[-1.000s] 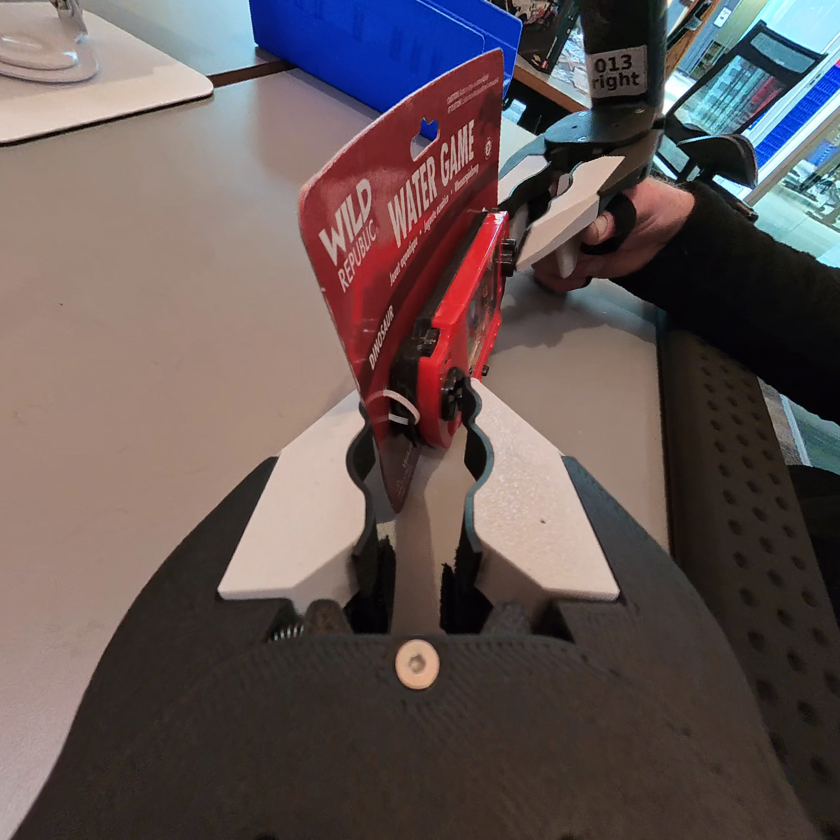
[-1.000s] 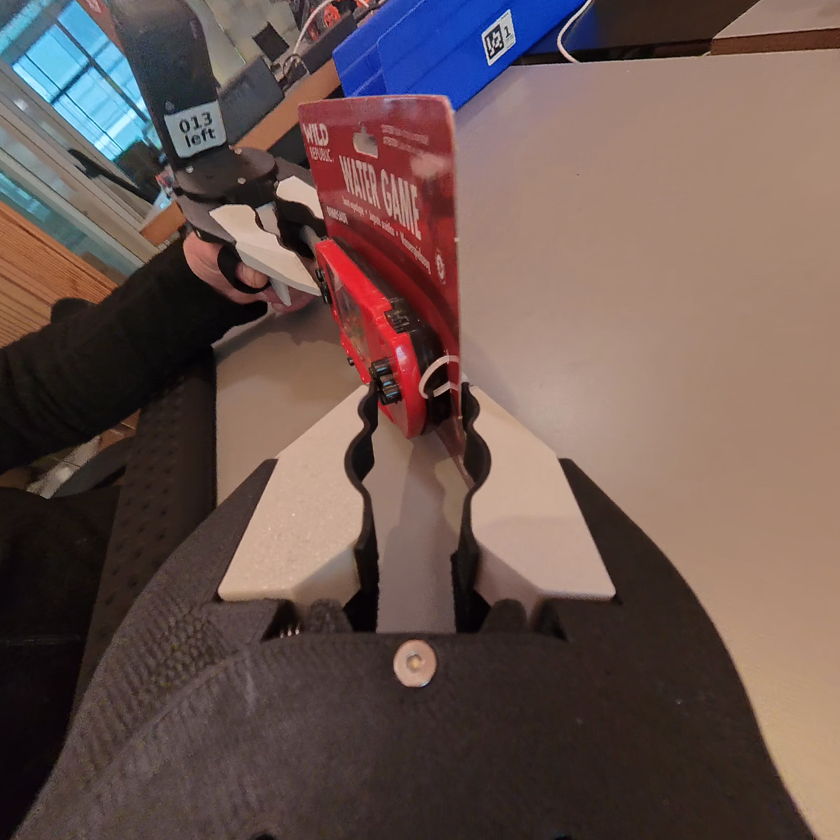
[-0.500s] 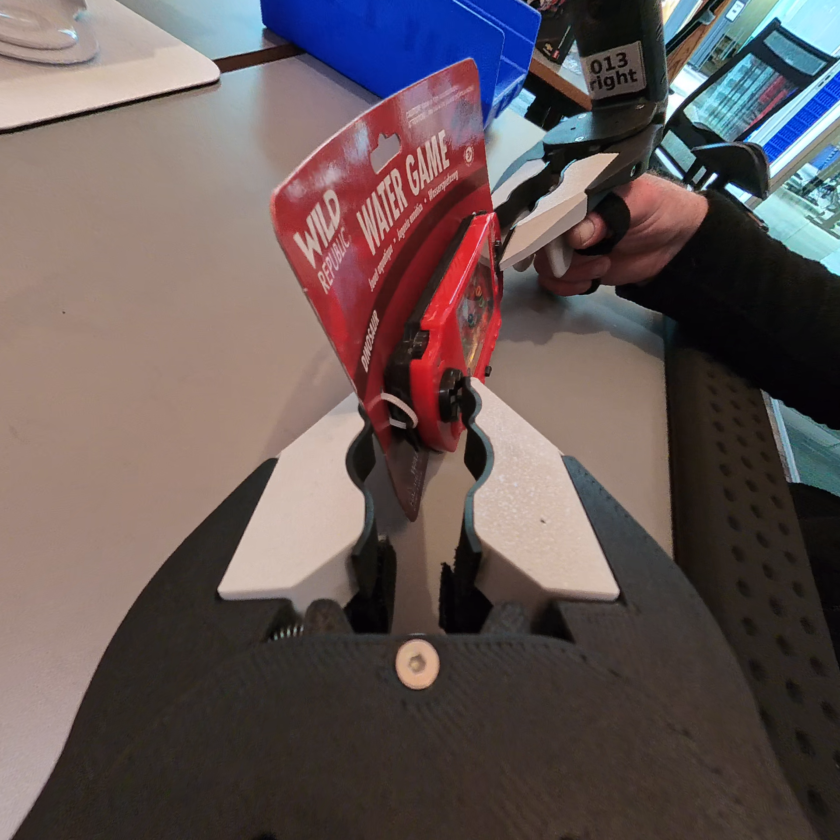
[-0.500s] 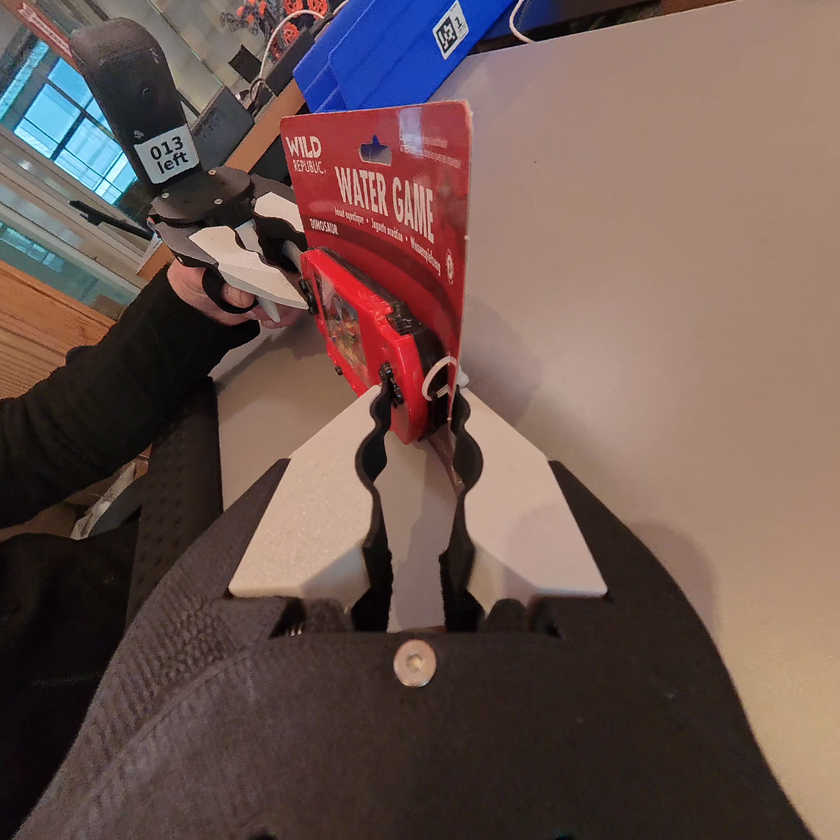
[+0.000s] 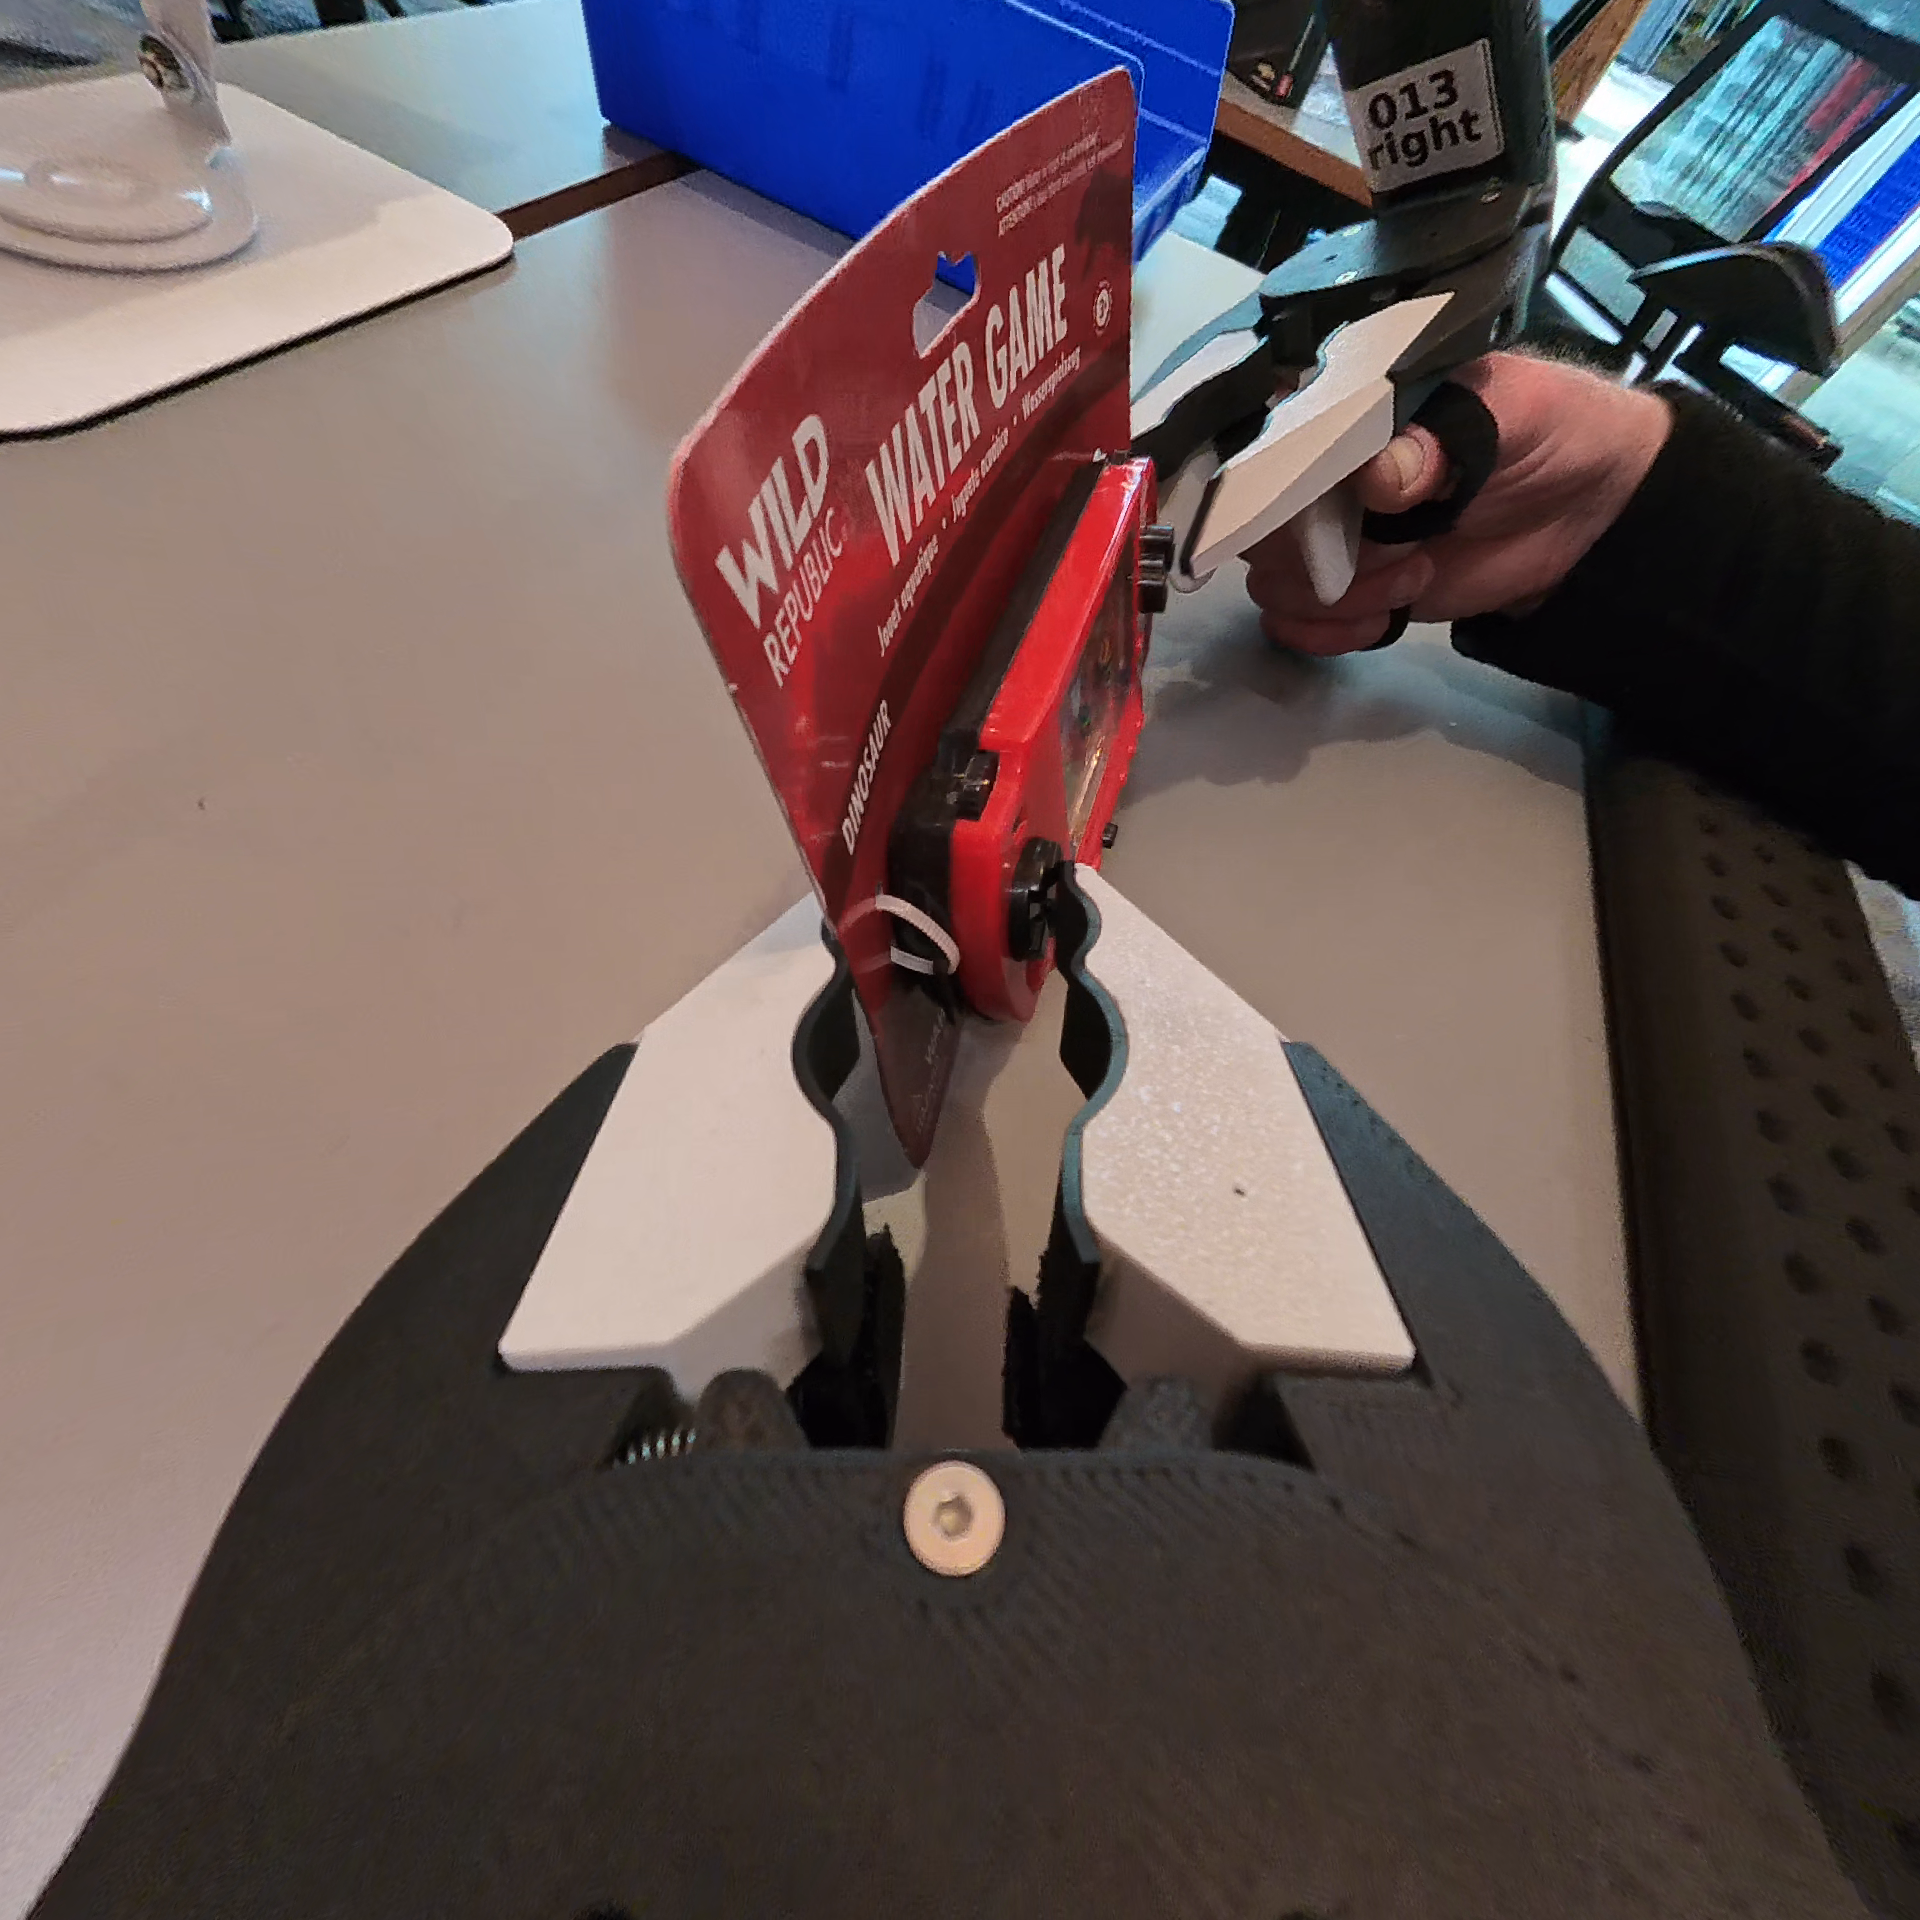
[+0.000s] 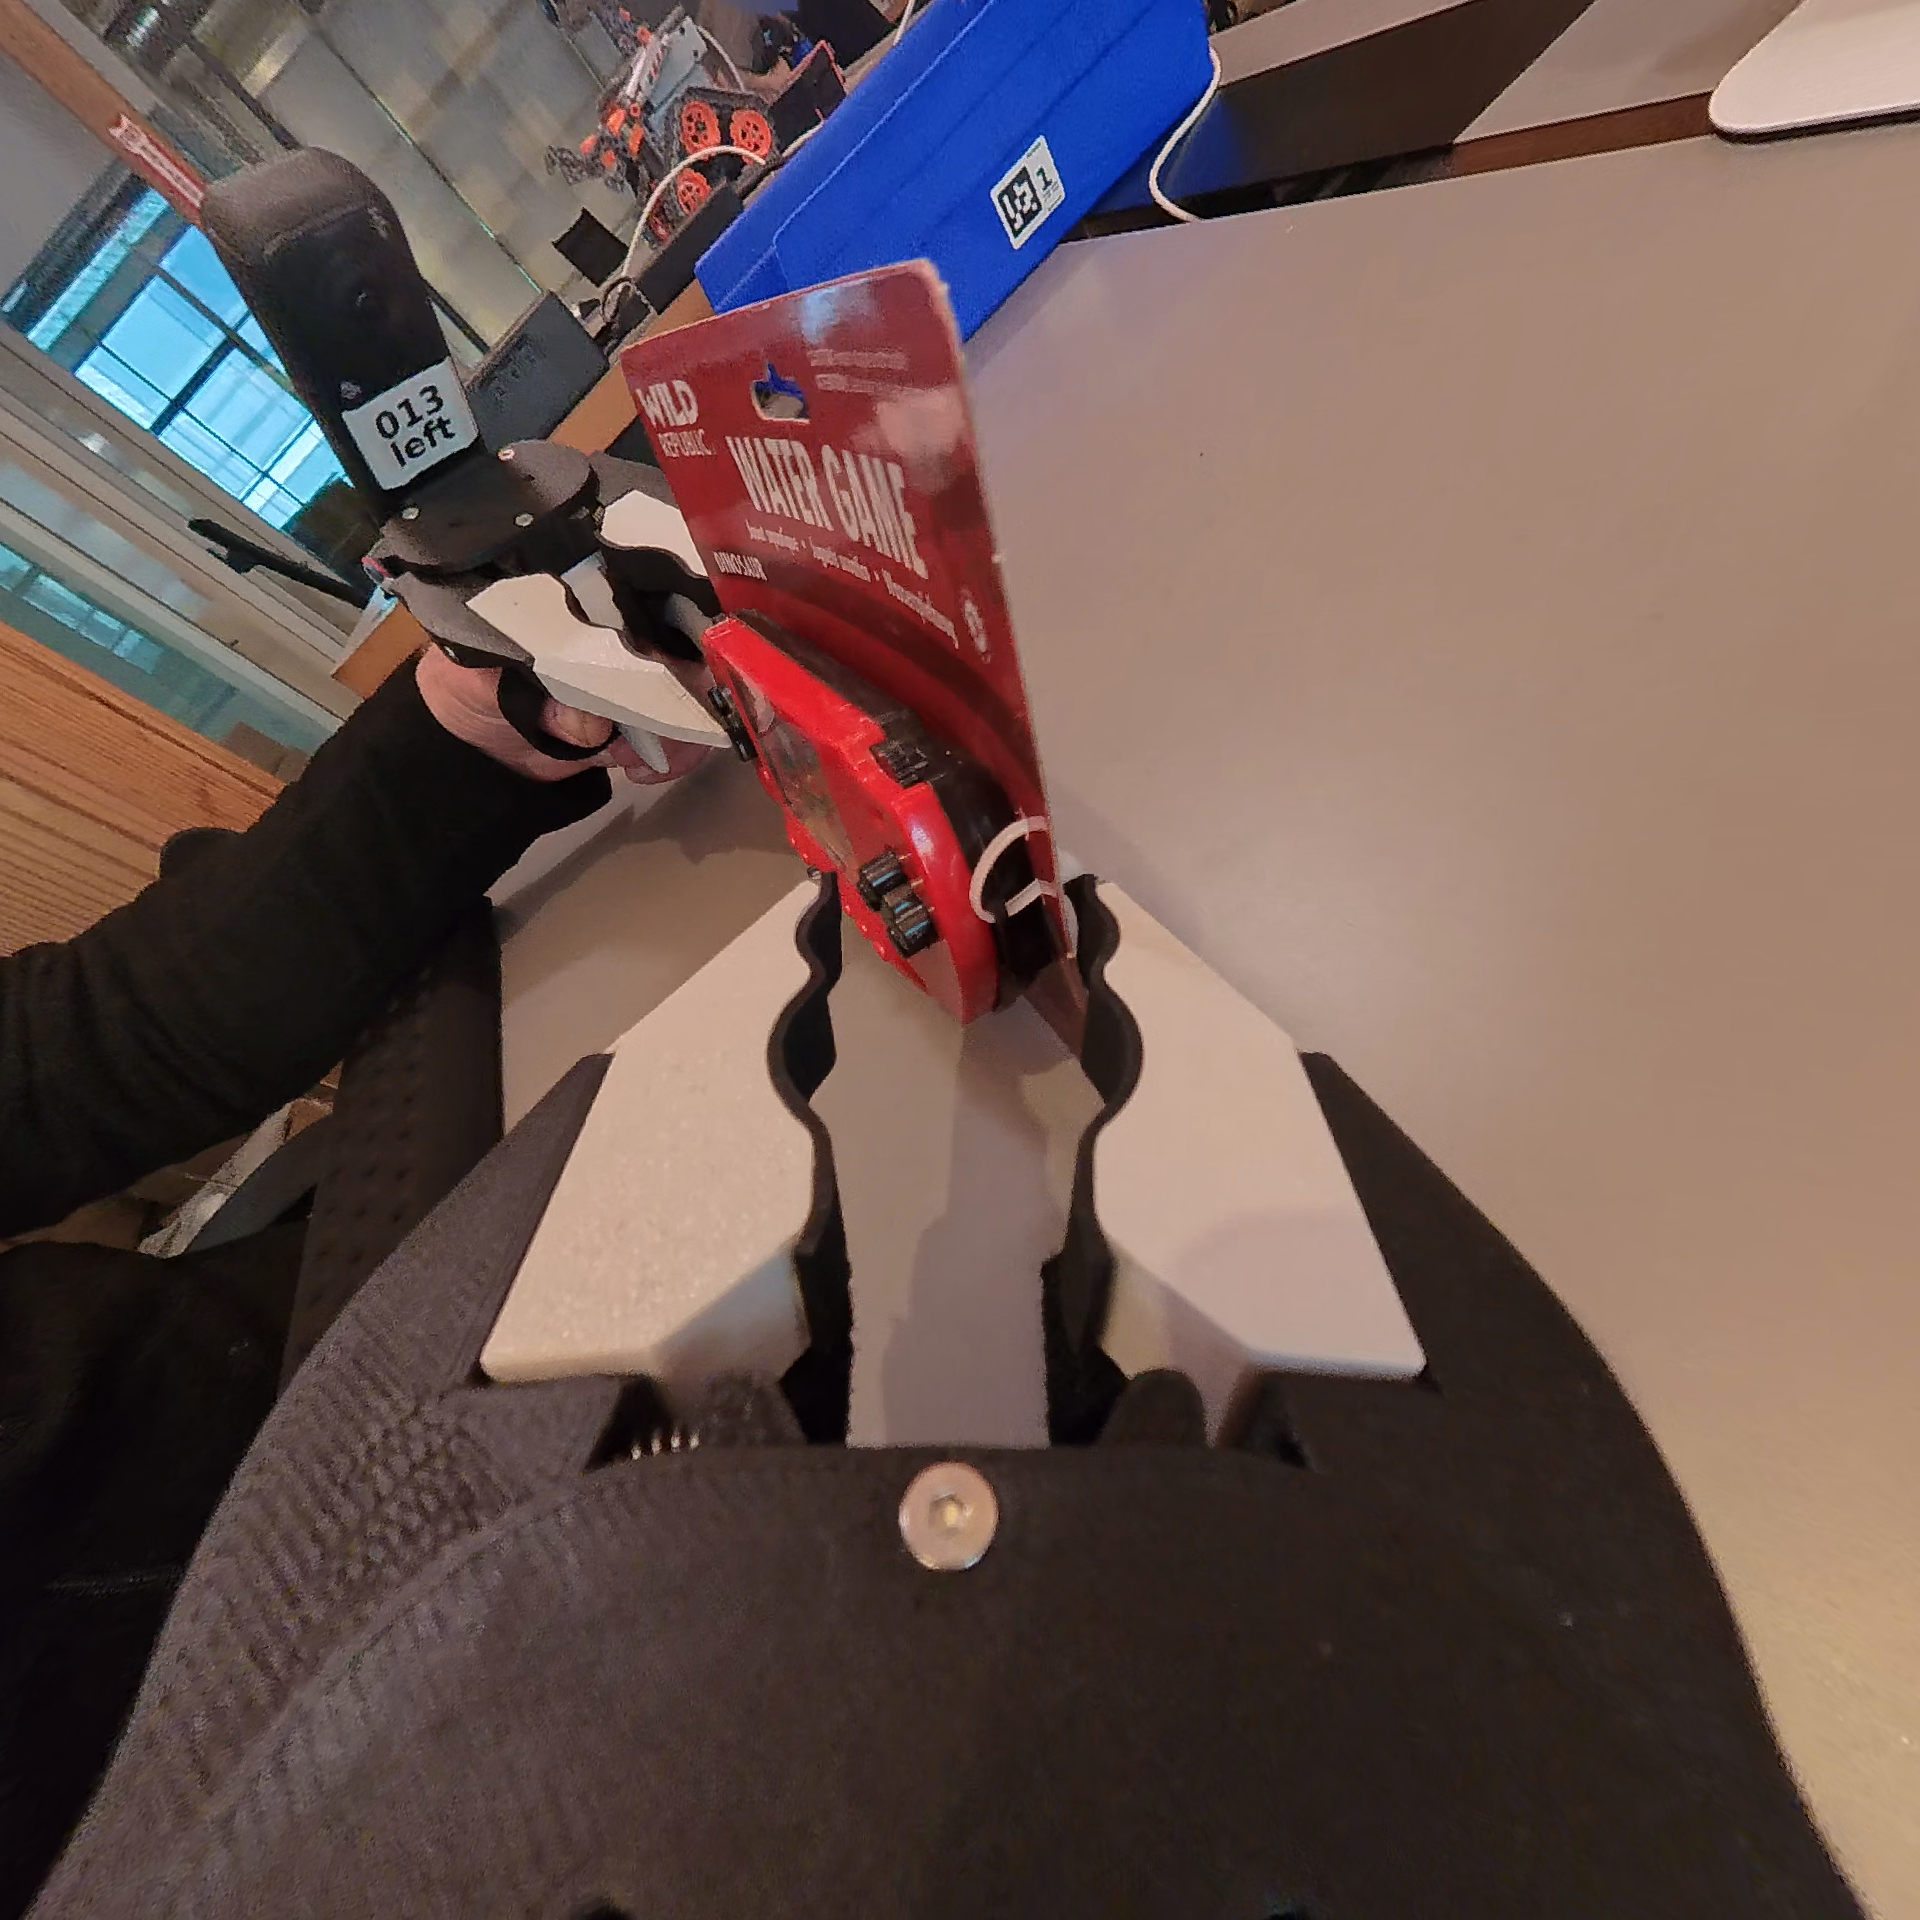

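Red carded toy (image 5: 966, 582), on edge above the grey table (image 5: 312, 675), is pinched at opposite ends by the left gripper (image 5: 951, 935) and right gripper (image 6: 961, 925), each narrowly parted around it. Judged best held with even pressure from both, card kept upright, blue bin (image 5: 831, 94) behind.

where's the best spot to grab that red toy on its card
Judging from its pose, the thick short ends of the red toy. It stands on edge on its card, so come in level from either end, as the left tool and right tool do. The thin card alone would likely flex.
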